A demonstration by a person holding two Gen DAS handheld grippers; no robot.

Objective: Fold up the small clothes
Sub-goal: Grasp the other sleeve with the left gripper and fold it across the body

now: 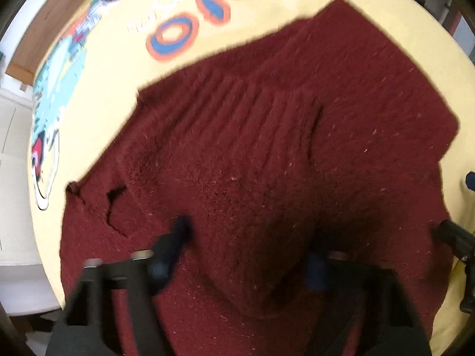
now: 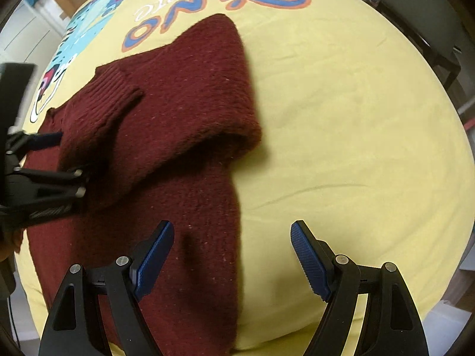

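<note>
A dark red knitted sweater [image 2: 184,112] lies on a yellow printed cloth [image 2: 341,103], with one sleeve folded across its body. In the left wrist view the sweater [image 1: 282,136] fills most of the frame. My left gripper [image 1: 249,237] is open, its fingers spread wide and low over the sweater's lower part; it also shows at the left edge of the right wrist view [image 2: 59,157]. My right gripper [image 2: 231,237] is open and empty, above the sweater's right edge near the front.
The yellow cloth carries a "Dino" print [image 2: 216,14] and a cartoon picture [image 1: 50,95] at the far left. A dark chair [image 2: 427,29] stands beyond the cloth at the right. White cabinets [image 1: 12,136] are at the left.
</note>
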